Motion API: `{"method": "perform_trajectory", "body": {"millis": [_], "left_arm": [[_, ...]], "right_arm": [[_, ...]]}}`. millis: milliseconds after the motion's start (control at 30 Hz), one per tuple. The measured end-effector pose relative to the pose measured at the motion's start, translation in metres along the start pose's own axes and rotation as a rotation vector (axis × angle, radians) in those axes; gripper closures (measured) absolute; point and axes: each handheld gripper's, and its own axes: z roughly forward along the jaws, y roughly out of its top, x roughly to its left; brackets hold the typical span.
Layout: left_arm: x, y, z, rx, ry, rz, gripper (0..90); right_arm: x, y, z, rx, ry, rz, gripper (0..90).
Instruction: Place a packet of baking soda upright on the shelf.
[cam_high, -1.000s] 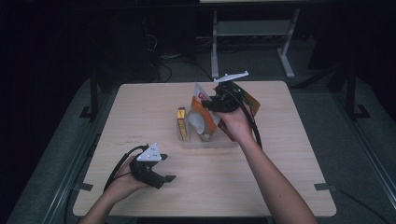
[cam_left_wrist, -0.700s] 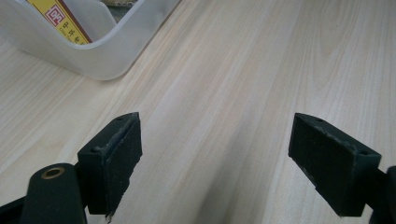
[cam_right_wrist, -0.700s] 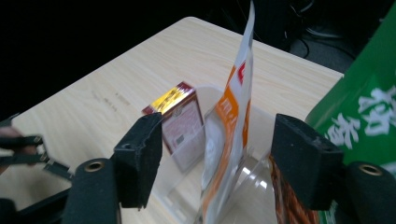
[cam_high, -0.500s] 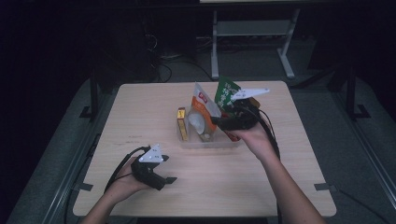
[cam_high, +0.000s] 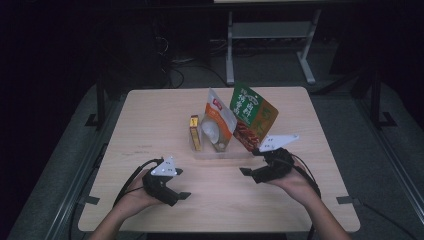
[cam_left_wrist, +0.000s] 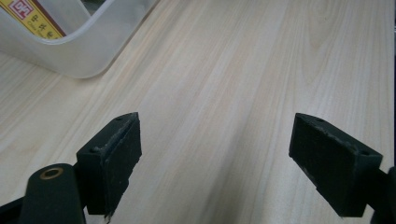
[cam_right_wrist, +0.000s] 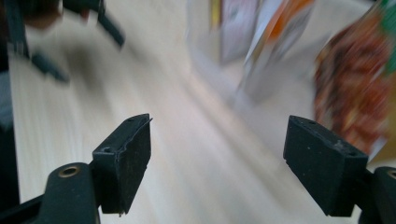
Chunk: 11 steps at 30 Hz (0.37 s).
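A clear plastic bin is sitting at the centre of the pale wooden table, holding, from nine to three o'clock, a yellow-and-red carton, a white-and-orange pouch and a green-and-red snack bag, all standing upright. At seven o'clock the left tongs are resting open and empty. At four o'clock, beside the bin, the right tongs are gaping empty, having just been opening. A dark room with a metal frame is lying beyond.

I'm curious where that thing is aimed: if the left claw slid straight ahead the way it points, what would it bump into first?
Probably nothing soon. The left claw, jaws open, looks along bare table; the clear plastic bin sits off to one side of that line, though depth is hard to judge.
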Motion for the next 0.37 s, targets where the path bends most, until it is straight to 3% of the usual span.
{"method": "perform_trajectory", "body": {"millis": [67, 200, 367], "left_arm": [[-0.002, 0.0, 0.002, -0.002, -0.011, -0.002, 16.4], [-0.003, -0.001, 0.004, 0.003, -0.018, 0.001, 16.4], [-0.003, 0.0, 0.003, 0.004, -0.021, 0.008, 16.4]], "right_arm": [[0.003, -0.019, 0.004, 0.044, 0.025, -0.013, 22.9], [0.005, -0.034, 0.01, 0.099, 0.029, -0.02, 22.8], [0.005, -0.034, 0.009, 0.079, 0.033, -0.022, 22.9]]}}
